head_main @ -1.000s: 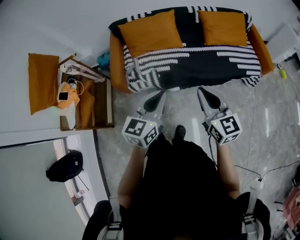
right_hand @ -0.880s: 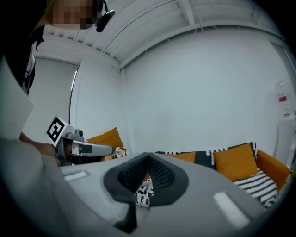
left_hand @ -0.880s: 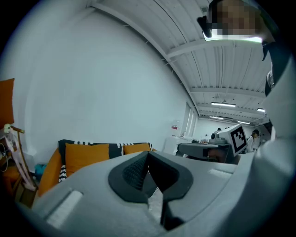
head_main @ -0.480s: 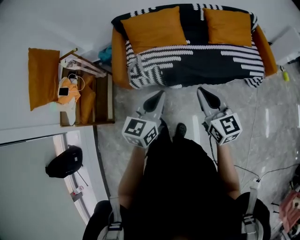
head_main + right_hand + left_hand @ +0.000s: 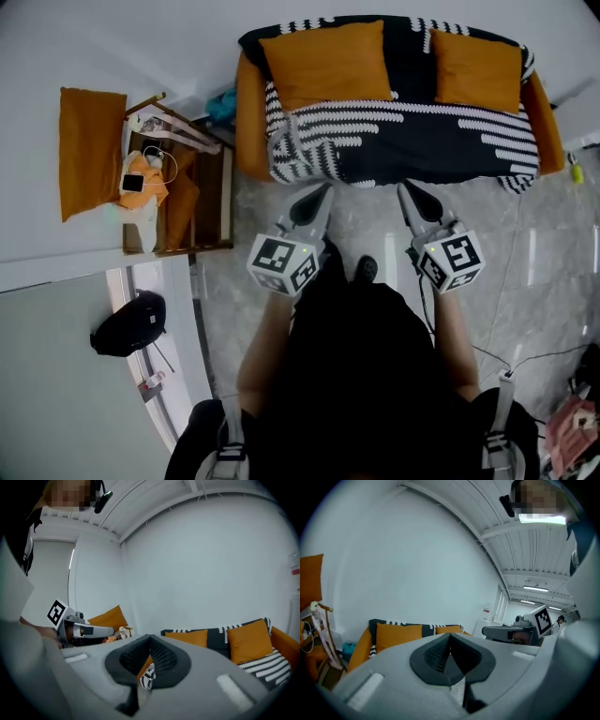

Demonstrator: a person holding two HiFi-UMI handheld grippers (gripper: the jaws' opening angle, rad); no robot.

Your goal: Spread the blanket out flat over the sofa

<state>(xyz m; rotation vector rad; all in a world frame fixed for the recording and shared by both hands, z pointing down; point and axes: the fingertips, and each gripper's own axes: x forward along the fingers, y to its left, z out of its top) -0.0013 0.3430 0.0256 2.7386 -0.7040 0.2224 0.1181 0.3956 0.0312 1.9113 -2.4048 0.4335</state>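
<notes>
The orange sofa [image 5: 248,122] stands at the top of the head view. A black blanket with white stripes [image 5: 422,141] covers its seat and back, and its front left corner [image 5: 295,150] lies bunched. Two orange cushions [image 5: 326,64] lean on the backrest. My left gripper [image 5: 322,191] and right gripper [image 5: 405,189] point at the sofa's front edge, just short of the blanket, both shut and holding nothing. The left gripper view shows shut jaws [image 5: 450,639] with the sofa [image 5: 396,634] behind. The right gripper view shows the same shut jaws [image 5: 150,641] before the sofa [image 5: 248,644].
A wooden side table [image 5: 211,202] with clothes and a phone stands left of the sofa, and an orange cushion [image 5: 89,150] lies beyond it. A black backpack [image 5: 127,328] sits on the floor at lower left. Cables [image 5: 525,361] run across the floor on the right.
The sofa has slid right and lower in the head view, so it now lies closer to both gripper tips. Both grippers stay shut and side by side.
</notes>
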